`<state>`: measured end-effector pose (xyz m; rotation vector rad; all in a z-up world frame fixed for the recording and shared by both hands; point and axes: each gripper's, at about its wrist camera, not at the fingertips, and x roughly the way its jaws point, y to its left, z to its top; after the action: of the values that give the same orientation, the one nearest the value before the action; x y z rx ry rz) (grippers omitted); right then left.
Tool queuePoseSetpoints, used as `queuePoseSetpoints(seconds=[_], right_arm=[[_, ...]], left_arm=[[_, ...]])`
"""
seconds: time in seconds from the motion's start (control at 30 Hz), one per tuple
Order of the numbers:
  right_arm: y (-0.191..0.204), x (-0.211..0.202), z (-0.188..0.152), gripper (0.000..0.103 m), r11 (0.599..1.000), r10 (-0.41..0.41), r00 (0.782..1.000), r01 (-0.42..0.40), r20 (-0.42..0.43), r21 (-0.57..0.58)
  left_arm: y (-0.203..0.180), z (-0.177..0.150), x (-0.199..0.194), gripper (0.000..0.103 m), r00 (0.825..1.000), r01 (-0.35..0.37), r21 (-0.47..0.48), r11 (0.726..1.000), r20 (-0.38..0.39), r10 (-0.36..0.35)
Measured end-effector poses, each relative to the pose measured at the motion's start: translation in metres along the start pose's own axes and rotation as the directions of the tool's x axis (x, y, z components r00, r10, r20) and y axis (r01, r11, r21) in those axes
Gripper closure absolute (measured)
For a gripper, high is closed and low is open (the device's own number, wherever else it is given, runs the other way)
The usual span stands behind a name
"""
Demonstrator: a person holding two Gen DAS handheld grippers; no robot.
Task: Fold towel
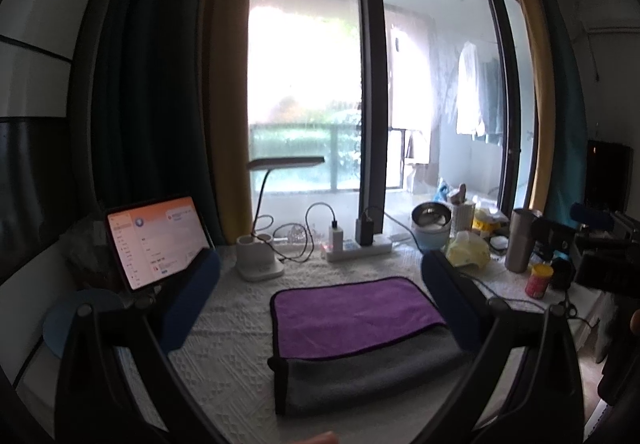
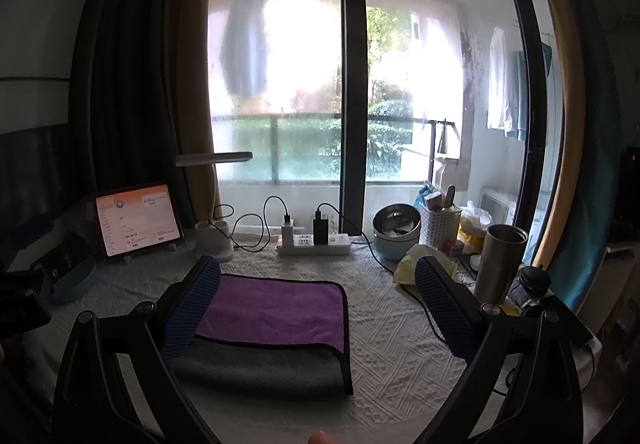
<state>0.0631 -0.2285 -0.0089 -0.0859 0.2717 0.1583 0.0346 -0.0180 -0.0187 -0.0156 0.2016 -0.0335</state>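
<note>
Judging from how the towel lies at 6 o'clock on the surface, folded once with its purple face over a grey strip nearest the camera, the next fold goes best if both tools, which hang above it with jaws spread wide and holding nothing, each pinch a corner of one short edge through both layers and carry it across level. The left tool view alone shows the towel's left edge and a red jar at 3 o'clock; the right tool view alone shows the towel's right edge unobstructed.
</note>
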Motion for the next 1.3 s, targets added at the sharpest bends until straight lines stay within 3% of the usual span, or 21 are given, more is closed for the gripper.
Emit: queuePoseSetpoints(seconds=[0.43, 0.73, 0.9, 1.13, 1.3], right_arm=[[-0.013, 0.067, -0.018, 0.003, 1.000, 0.014, 0.989, -0.013, -0.145, 0.003], [-0.018, 0.107, -0.036, 0.003, 0.999, 0.010, 0.975, -0.017, -0.223, -0.029], [-0.021, 0.129, -0.048, 0.008, 0.998, 0.034, 0.962, -0.045, -0.270, -0.032], [-0.024, 0.172, -0.078, 0.025, 0.996, 0.067, 0.906, -0.086, -0.418, -0.026], [-0.019, 0.196, -0.103, 0.032, 0.991, 0.097, 0.857, -0.129, -0.507, -0.029]], left_arm=[[0.009, -0.035, 0.070, 0.001, 0.979, -0.011, 0.006, 1.000, -0.205, 0.013], [0.013, -0.069, 0.118, 0.002, 0.941, 0.001, 0.034, 0.999, -0.339, 0.011], [0.014, -0.091, 0.144, 0.002, 0.909, 0.012, 0.039, 0.999, -0.417, 0.005], [0.022, -0.113, 0.170, 0.003, 0.867, 0.034, 0.027, 0.999, -0.498, -0.016], [0.025, -0.123, 0.184, 0.017, 0.836, 0.038, 0.016, 0.999, -0.548, -0.023]])
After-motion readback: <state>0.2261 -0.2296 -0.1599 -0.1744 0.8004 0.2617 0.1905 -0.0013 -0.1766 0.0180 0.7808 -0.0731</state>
